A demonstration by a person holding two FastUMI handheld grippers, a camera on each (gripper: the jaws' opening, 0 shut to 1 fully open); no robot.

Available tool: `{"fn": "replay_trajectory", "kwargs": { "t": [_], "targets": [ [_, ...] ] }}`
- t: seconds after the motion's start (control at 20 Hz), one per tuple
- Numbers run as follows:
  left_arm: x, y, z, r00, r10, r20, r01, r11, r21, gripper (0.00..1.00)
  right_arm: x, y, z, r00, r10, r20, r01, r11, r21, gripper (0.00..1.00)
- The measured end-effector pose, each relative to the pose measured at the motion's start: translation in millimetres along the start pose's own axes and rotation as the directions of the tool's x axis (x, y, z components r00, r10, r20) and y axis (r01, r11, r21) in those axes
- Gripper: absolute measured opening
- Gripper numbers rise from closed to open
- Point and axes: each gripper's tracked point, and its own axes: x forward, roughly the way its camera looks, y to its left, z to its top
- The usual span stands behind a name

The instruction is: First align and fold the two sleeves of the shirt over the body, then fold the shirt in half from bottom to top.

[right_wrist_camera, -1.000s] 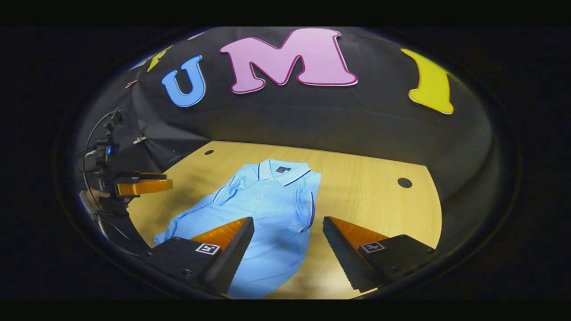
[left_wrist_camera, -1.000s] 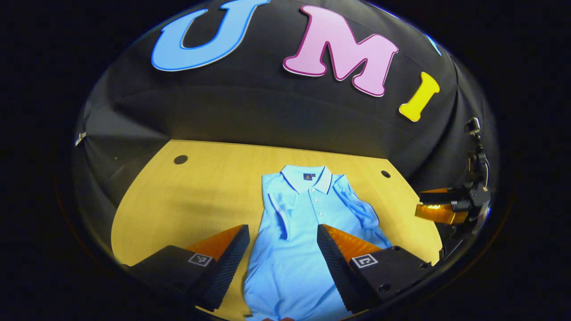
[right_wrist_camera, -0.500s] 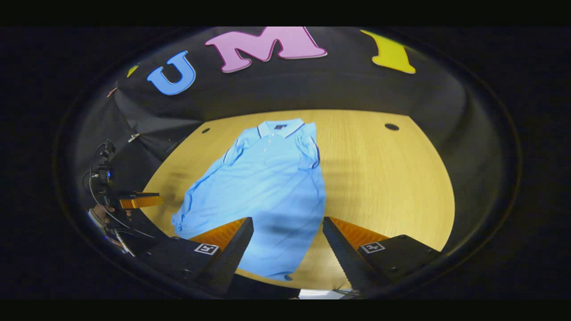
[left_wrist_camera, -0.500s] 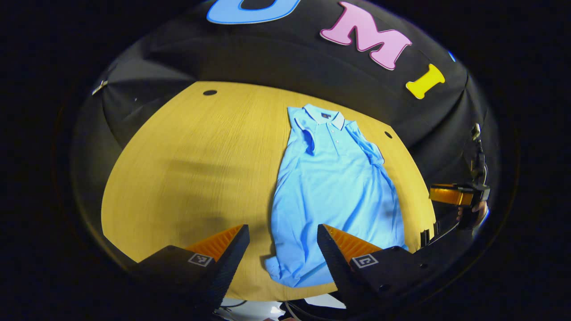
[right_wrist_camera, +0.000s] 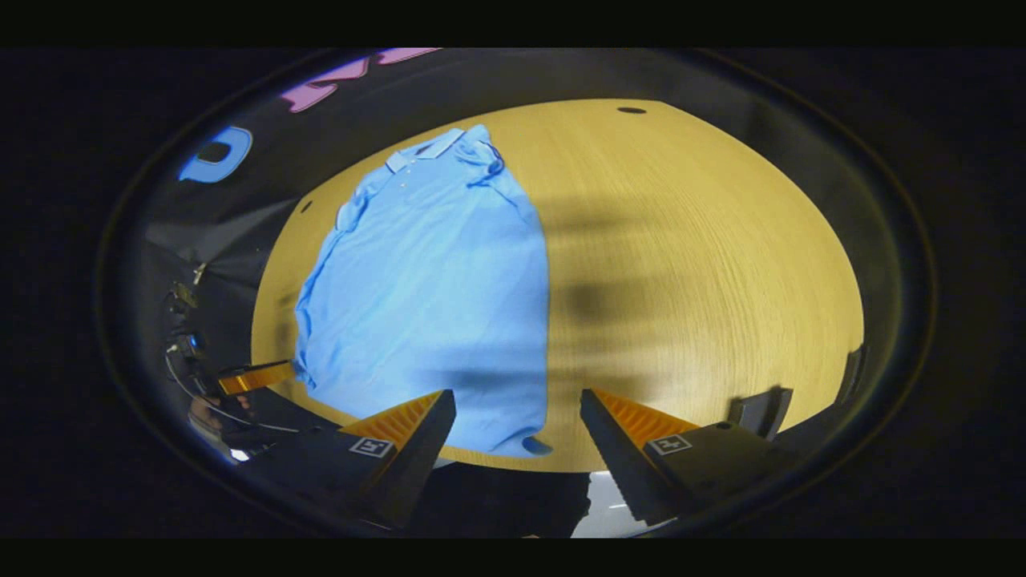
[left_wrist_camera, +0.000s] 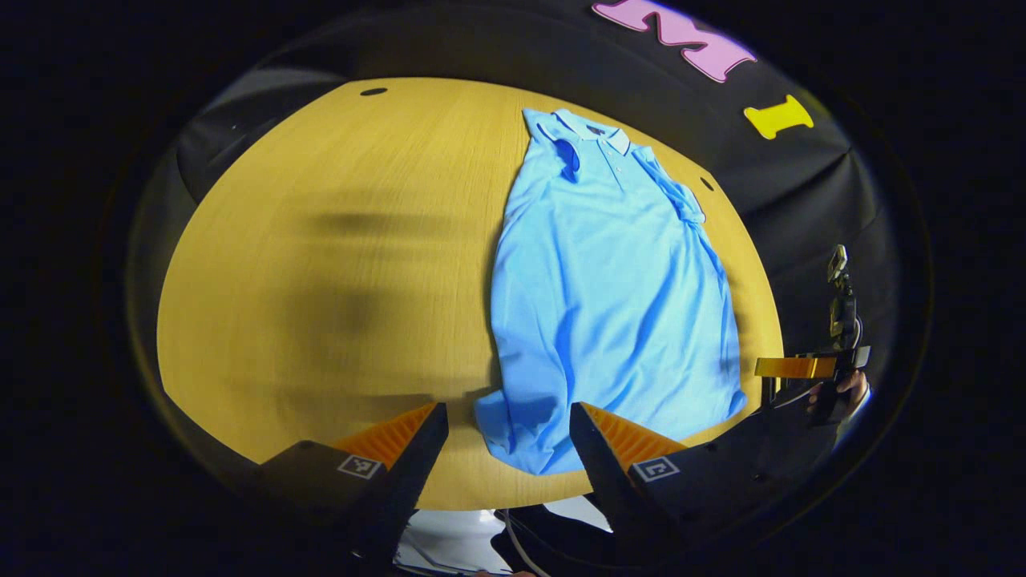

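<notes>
Left gripper view, bottom centre: the left gripper [left_wrist_camera: 506,449] is seen w/ fingers spread wide, nothing held betw. them. Just beyond, a light blue polo shirt [left_wrist_camera: 609,288] is laid flat on a yellow wooden table [left_wrist_camera: 337,264], hem nearest at the table's front edge, collar [left_wrist_camera: 597,132] far, toward the upper centre. Both short sleeves are seen folded in over the body; the hem corner at lower centre is slightly rumpled. At the right edge, the right gripper [left_wrist_camera: 793,367] is held by a hand [left_wrist_camera: 842,393].

Right gripper view, bottom centre: the right gripper [right_wrist_camera: 517,437] is shown wide open, empty. The shirt [right_wrist_camera: 433,296] is seen left of centre, collar at upper left. The left gripper [right_wrist_camera: 252,377] is glimpsed at lower left.
</notes>
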Motion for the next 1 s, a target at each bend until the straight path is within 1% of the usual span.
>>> {"fn": "replay_trajectory", "kwargs": {
  "t": [0.2, 0.25, 0.3, 0.35, 0.45, 0.55, 0.6, 0.65, 0.7, 0.75, 0.8, 0.85, 0.9, 0.95, 1.0],
  "targets": [
    [6.6, -2.6, -1.6, 0.999, -0.010, -0.040, 0.009, 1.000, -0.014, 0.98, 14.7, 5.5, -29.8, 0.993, -0.002, -0.117, 0.012, 0.996, 0.087, 0.98],
    [5.8, -2.9, -0.3, 0.999, -0.013, -0.042, 0.012, 1.000, -0.016, 0.98, 14.6, 8.5, -28.5, 0.993, 0.010, -0.115, 0.003, 0.993, 0.117, 0.98],
    [7.6, -4.6, -0.4, 0.999, -0.021, -0.048, 0.020, 1.000, -0.018, 0.98, 15.9, 10.3, -27.3, 0.993, 0.017, -0.117, -0.001, 0.990, 0.139, 0.92],
    [8.7, -6.8, -1.7, 0.997, -0.031, -0.064, 0.030, 0.999, -0.022, 0.98, 17.1, 12.0, -27.3, 0.992, 0.023, -0.122, -0.003, 0.987, 0.161, 0.96],
    [9.3, -7.1, 0.6, 0.997, -0.042, -0.067, 0.040, 0.999, -0.025, 0.98, 20.0, 17.0, -24.8, 0.991, 0.037, -0.127, -0.012, 0.981, 0.191, 0.96],
    [9.9, -8.5, 0.3, 0.996, -0.052, -0.078, 0.049, 0.998, -0.034, 0.97, 22.3, 20.3, -26.3, 0.990, 0.046, -0.136, -0.017, 0.979, 0.202, 0.90],
    [11.4, -8.9, 0.0, 0.995, -0.057, -0.082, 0.054, 0.998, -0.037, 0.97, 23.7, 24.5, -26.4, 0.989, 0.058, -0.135, -0.029, 0.978, 0.208, 0.83],
    [11.1, -9.6, 0.0, 0.995, -0.062, -0.084, 0.059, 0.998, -0.039, 0.96, 24.6, 28.4, -25.9, 0.988, 0.073, -0.135, -0.042, 0.975, 0.217, 0.79],
    [11.6, -11.9, -1.4, 0.993, -0.077, -0.090, 0.073, 0.996, -0.040, 0.95, 29.8, 35.4, -23.7, 0.986, 0.099, -0.133, -0.066, 0.970, 0.232, 0.69],
    [12.5, -15.0, -4.1, 0.991, -0.091, -0.101, 0.088, 0.995, -0.042, 0.93, 34.6, 38.5, -24.9, 0.985, 0.111, -0.133, -0.077, 0.968, 0.240, 0.63],
    [16.1, -13.7, -7.3, 0.991, -0.083, -0.108, 0.079, 0.996, -0.039, 0.82, 36.4, 41.3, -22.6, 0.984, 0.126, -0.129, -0.090, 0.964, 0.251, 0.45],
    [18.6, -15.7, -9.4, 0.991, -0.085, -0.107, 0.082, 0.996, -0.030, 0.65, 39.0, 40.2, -23.3, 0.984, 0.126, -0.130, -0.090, 0.963, 0.255, 0.37],
    [22.4, -18.8, -10.6, 0.990, -0.095, -0.107, 0.094, 0.995, -0.016, 0.48, 43.0, 39.6, -23.7, 0.985, 0.129, -0.115, -0.094, 0.957, 0.275, 0.16],
    [22.6, -22.2, -12.1, 0.988, -0.108, -0.107, 0.108, 0.994, -0.009, 0.31, 44.1, 41.0, -23.5, 0.982, 0.144, -0.122, -0.104, 0.952, 0.289, 0.07],
    [23.0, -23.5, -9.4, 0.989, -0.117, -0.095, 0.116, 0.993, -0.019, 0.16, 28.8, 38.3, -15.9, 0.982, 0.161, -0.098, -0.124, 0.944, 0.307, 0.08]
  ]
}}
